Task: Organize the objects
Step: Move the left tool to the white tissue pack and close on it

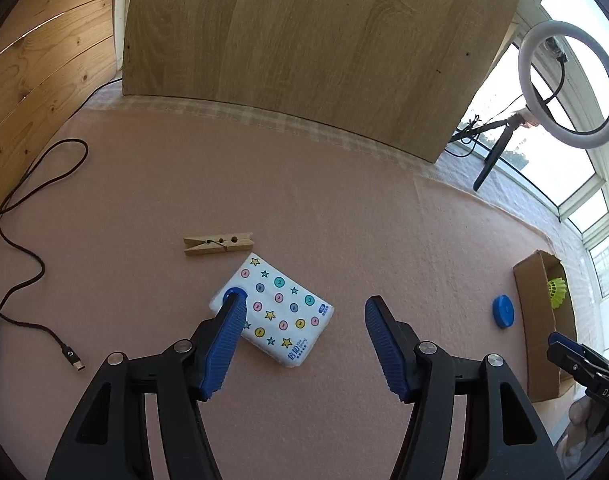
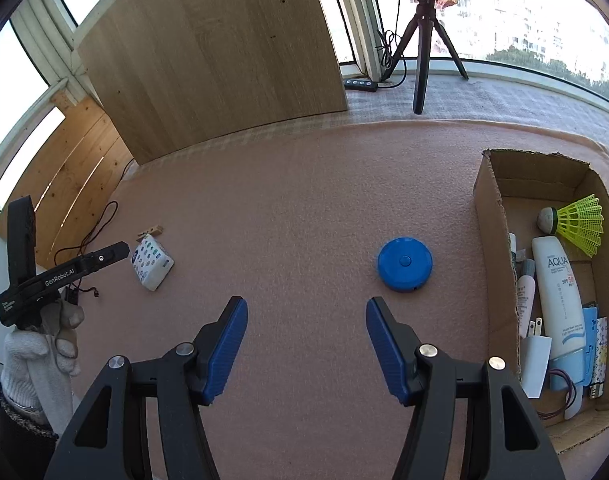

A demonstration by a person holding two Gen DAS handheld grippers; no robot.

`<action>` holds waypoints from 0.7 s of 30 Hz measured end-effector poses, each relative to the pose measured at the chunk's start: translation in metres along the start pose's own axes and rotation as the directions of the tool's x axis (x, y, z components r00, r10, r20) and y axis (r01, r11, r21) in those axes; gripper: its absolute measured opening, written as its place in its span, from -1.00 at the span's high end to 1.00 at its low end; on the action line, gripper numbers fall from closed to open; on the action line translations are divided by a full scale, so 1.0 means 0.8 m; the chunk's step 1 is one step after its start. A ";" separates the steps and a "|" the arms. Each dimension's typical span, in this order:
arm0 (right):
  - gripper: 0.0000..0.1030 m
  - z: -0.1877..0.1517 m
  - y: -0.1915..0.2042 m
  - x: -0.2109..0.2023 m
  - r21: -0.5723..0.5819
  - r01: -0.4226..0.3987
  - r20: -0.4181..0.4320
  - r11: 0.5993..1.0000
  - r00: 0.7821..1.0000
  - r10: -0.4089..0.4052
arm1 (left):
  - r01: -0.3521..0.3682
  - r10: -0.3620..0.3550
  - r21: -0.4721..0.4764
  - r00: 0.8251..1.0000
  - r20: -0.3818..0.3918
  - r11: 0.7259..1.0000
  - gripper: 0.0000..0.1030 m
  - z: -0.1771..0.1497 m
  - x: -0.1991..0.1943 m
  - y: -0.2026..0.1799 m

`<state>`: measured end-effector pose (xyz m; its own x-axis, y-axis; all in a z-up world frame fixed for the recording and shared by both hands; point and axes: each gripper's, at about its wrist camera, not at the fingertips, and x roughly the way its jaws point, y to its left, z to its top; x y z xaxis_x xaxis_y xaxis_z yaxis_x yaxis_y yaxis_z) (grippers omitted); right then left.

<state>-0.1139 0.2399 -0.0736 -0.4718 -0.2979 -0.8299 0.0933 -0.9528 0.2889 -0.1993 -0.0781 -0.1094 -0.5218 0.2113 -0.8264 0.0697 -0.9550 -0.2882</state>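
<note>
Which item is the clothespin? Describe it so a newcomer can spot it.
Start at the pink felt mat before the upright wood board. Left of centre lies a tissue pack patterned with stars and dots; the wooden clothespin lies just beyond it. It's plain bare wood.

matt pink felt mat (image 2: 304,208), wood peg (image 1: 218,243), glossy plastic tissue pk (image 1: 278,312), cardboard box (image 2: 494,216)

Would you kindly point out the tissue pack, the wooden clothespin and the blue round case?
tissue pack (image 1: 282,316), left wrist view, middle of its printed top face.
wooden clothespin (image 1: 218,243), left wrist view, centre by the spring.
blue round case (image 2: 404,265), right wrist view, lid near the centre button.
</note>
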 end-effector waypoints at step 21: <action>-0.12 -0.003 -0.003 0.006 0.021 0.019 -0.023 1.000 1.000 -0.019 | 0.043 -0.049 -0.065 0.994 -0.093 0.997 -0.25 0.017 0.077 0.039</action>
<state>-0.1140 0.2407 -0.0794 -0.4530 -0.2813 -0.8459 0.0655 -0.9569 0.2831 -0.2413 -0.0978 -0.1627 -0.4433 0.2765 -0.8527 0.1023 -0.9294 -0.3546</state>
